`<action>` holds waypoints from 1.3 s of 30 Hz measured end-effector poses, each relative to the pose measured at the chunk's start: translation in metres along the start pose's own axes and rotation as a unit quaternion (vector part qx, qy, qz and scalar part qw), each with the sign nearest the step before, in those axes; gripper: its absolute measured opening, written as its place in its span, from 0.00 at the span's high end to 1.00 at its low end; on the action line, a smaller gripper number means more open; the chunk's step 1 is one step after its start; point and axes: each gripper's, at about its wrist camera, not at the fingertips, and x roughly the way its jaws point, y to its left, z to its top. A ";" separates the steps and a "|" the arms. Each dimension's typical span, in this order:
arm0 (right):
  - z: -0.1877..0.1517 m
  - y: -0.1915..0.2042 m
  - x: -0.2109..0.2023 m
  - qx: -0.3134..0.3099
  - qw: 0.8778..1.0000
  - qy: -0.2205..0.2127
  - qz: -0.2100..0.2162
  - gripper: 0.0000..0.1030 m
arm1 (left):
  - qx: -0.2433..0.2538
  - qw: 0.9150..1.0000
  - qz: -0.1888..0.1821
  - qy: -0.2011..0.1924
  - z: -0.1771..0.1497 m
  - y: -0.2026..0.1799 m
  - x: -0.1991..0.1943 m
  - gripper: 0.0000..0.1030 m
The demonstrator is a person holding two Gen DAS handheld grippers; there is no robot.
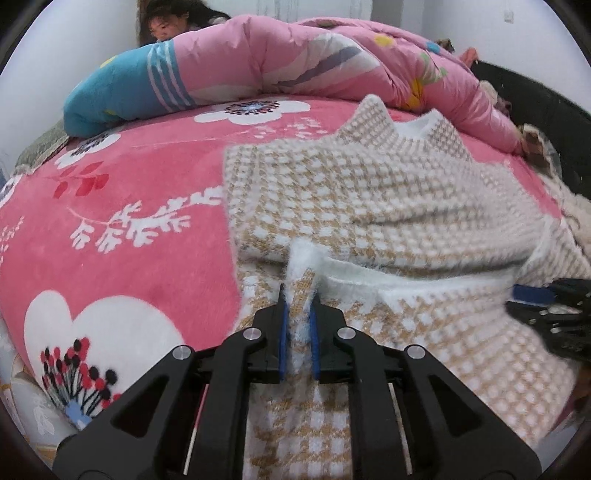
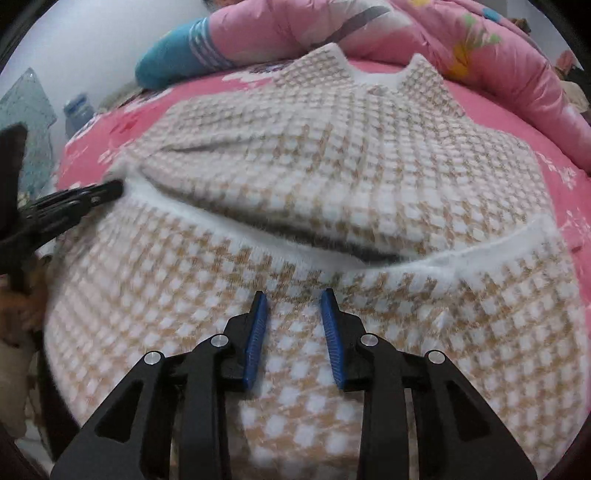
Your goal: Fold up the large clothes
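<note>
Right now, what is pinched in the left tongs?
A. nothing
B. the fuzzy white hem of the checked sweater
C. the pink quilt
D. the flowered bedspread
B: in the left wrist view the left tongs have their blue pads pressed on a fold of the sweater at its fuzzy white hem.

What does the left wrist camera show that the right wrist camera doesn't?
Only the left wrist view shows the left claw pinching the sweater's white fuzzy hem, a person behind the quilt, and the big white flower on the pink blanket. Only the right wrist view shows the right claw open over the knit, and a water jug at far left. Both show the checked sweater, pink blanket and pink quilt.
</note>
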 end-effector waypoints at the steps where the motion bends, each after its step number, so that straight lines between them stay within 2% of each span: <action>1: 0.002 0.000 -0.004 0.008 1.000 0.002 0.001 0.71 | -0.006 1.000 0.002 -0.007 0.001 0.001 -0.008 0.85; 2: 0.002 -0.001 -0.008 0.016 1.000 0.003 0.003 0.71 | -0.009 1.000 0.009 -0.019 0.001 0.000 -0.016 0.82; 3: 0.002 -0.001 -0.008 0.016 1.000 0.003 0.001 0.71 | -0.009 0.999 0.022 -0.049 0.002 -0.004 -0.034 0.77; 4: 0.001 -0.001 -0.007 0.013 1.000 0.002 0.000 0.71 | -0.008 0.998 0.010 -0.068 0.003 -0.008 -0.045 0.77; 5: 0.002 -0.002 -0.006 0.015 1.000 0.002 0.001 0.71 | -0.005 0.996 -0.020 -0.082 0.004 -0.015 -0.057 0.77; 7: 0.006 -0.004 -0.006 0.023 1.000 0.007 0.001 0.71 | 0.008 0.994 -0.073 -0.084 0.003 -0.033 -0.067 0.76; 8: 0.007 -0.004 -0.007 0.025 1.000 0.009 -0.001 0.71 | 0.017 0.993 -0.095 -0.074 0.002 -0.043 -0.066 0.75; 9: 0.010 -0.004 -0.007 0.025 1.000 0.010 0.000 0.71 | 0.039 0.991 -0.120 -0.046 -0.002 -0.061 -0.058 0.75; 10: 0.015 -0.005 -0.009 0.026 1.000 0.010 0.001 0.71 | 0.054 0.991 -0.122 -0.027 -0.006 -0.071 -0.051 0.75; 11: 0.017 -0.006 -0.016 0.029 1.000 0.007 0.002 0.71 | 0.076 0.991 -0.111 -0.003 -0.012 -0.083 -0.039 0.75; 12: 0.019 -0.009 -0.028 0.032 0.999 -0.005 0.000 0.71 | 0.102 0.991 -0.079 0.033 -0.022 -0.093 -0.019 0.75; 13: 0.020 -0.013 -0.041 0.034 0.999 -0.023 -0.010 0.71 | 0.104 0.991 -0.064 0.051 -0.028 -0.094 -0.007 0.73; 14: 0.020 -0.019 -0.052 0.039 0.998 -0.036 -0.028 0.71 | 0.094 0.992 -0.070 0.055 -0.031 -0.091 -0.002 0.73; 16: 0.018 -0.049 -0.062 0.073 0.992 -0.041 -0.092 0.71 | 0.058 0.992 -0.101 0.045 -0.030 -0.078 0.000 0.74; 18: 0.011 -0.088 -0.043 0.113 0.982 -0.003 -0.150 0.74 | 0.043 0.991 -0.116 0.047 -0.029 -0.073 0.002 0.74; 19: 0.005 -0.105 -0.027 0.126 0.983 0.015 -0.136 0.74 | 0.041 0.991 -0.121 0.047 -0.029 -0.070 0.004 0.74; 20: -0.001 -0.117 -0.016 0.141 0.984 0.021 -0.105 0.74 | 0.039 0.990 -0.126 0.047 -0.029 -0.069 0.005 0.75; 21: -0.002 -0.121 -0.016 0.148 0.984 0.017 -0.094 0.74 | 0.035 0.990 -0.129 0.048 -0.029 -0.067 0.008 0.75; 24: 0.009 -0.100 -0.043 0.111 0.986 0.001 -0.128 0.72 | 0.031 0.989 -0.136 0.048 -0.029 -0.063 0.010 0.75; 26: 0.009 -0.082 -0.065 0.100 0.991 -0.019 -0.090 0.72 | 0.030 0.989 -0.138 0.049 -0.028 -0.062 0.008 0.75; 28: 0.004 -0.054 -0.091 0.065 0.997 -0.040 -0.031 0.72 | 0.034 0.989 -0.138 0.047 -0.028 -0.063 0.008 0.75; 30: -0.005 -0.026 -0.103 0.022 0.999 -0.034 0.009 0.72 | 0.037 0.989 -0.138 0.047 -0.029 -0.063 0.008 0.75; 31: -0.011 -0.016 -0.098 0.010 0.999 -0.015 0.027 0.72 | 0.038 0.988 -0.140 0.047 -0.030 -0.061 0.007 0.75; 34: -0.038 -0.014 -0.042 0.011 0.998 0.069 0.008 0.70 | 0.035 0.988 -0.142 0.047 -0.030 -0.060 0.008 0.76; 36: -0.046 -0.020 -0.029 0.015 0.998 0.060 0.016 0.70 | 0.036 0.988 -0.139 0.048 -0.031 -0.061 0.009 0.76; 38: -0.038 -0.025 -0.043 0.042 0.997 0.063 0.026 0.70 | 0.038 0.989 -0.139 0.045 -0.030 -0.061 0.007 0.76; 39: -0.033 -0.020 -0.056 0.040 0.997 0.058 0.018 0.70 | 0.036 0.988 -0.140 0.045 -0.030 -0.060 0.007 0.76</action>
